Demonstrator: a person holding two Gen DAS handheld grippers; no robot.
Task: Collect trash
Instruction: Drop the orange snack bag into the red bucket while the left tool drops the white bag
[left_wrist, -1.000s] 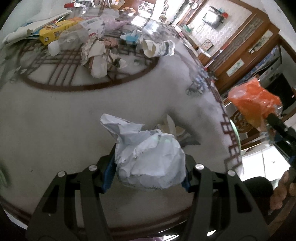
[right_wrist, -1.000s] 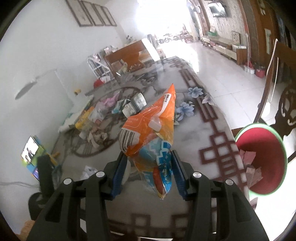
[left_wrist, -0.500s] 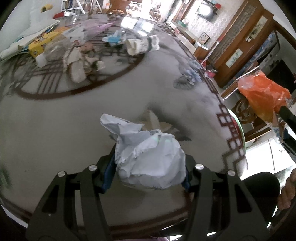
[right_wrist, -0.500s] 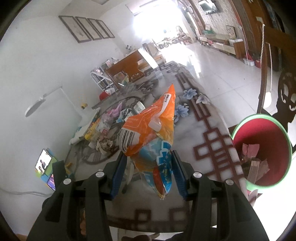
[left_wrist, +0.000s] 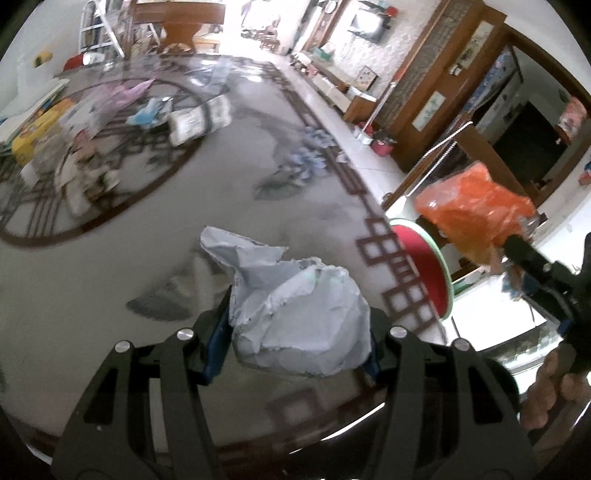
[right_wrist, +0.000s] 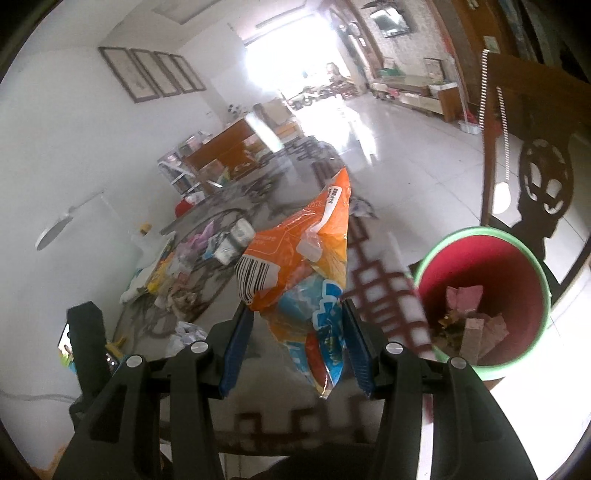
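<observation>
Marble-patterned table (left_wrist: 110, 280) fills the left wrist view, and the left gripper (left_wrist: 299, 328) is clamped half-wide around a crumpled paper ball (left_wrist: 299, 317) above the table's near edge. More litter (left_wrist: 92, 147) lies far back. Beside the table edge stands the bin (left_wrist: 432, 273); paper this springy could slip free early and land on the floor.

From the right wrist view, the right gripper (right_wrist: 295, 339) pinches an orange snack bag (right_wrist: 306, 280) near its lower end, so most of the bag stands loose above the pads. Its bin (right_wrist: 480, 295), already holding scraps, sits to the right; the slick, light bag could slide out or drift past the rim.
</observation>
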